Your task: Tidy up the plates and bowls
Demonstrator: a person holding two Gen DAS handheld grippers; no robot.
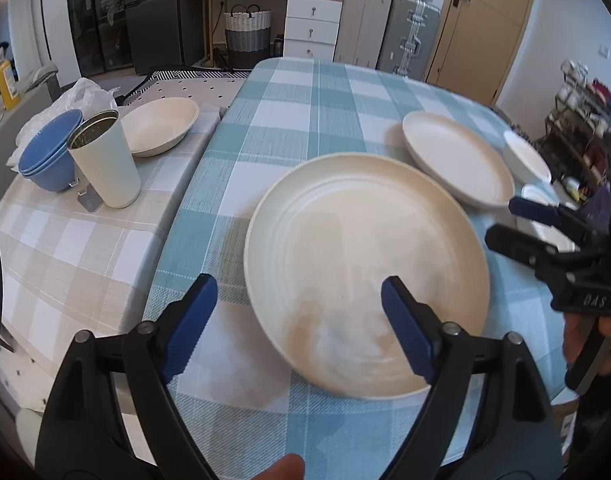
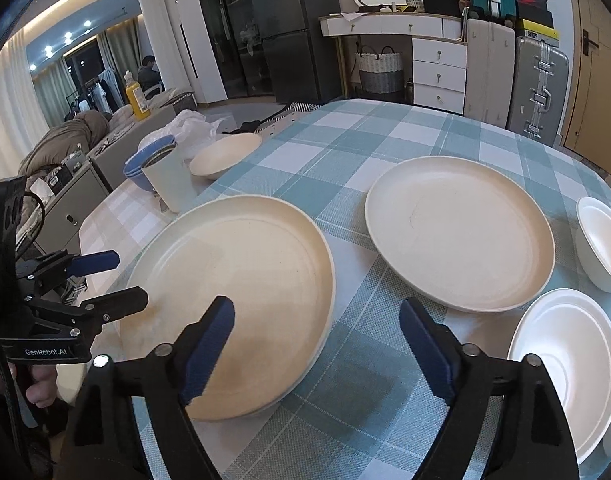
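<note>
Plate no. 1 point(image 2: 233, 300), cream, lies flat on teal check cloth point(image 2: 345, 132), near edge. Left gripper point(image 1: 297, 312) and right gripper point(image 2: 317, 344): both spread wide, nothing held. Plate no. 2 point(image 2: 461, 232) sits apart, unstacked; two white bowls point(image 2: 565, 368) at right also loose. Est. progress: early, stacking remains.

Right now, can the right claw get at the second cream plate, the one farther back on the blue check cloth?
Probably yes. The right claw is open and holds nothing, and the second cream plate lies ahead of it to the right with only bare cloth between. The white bowl beside it sits off that path.
</note>
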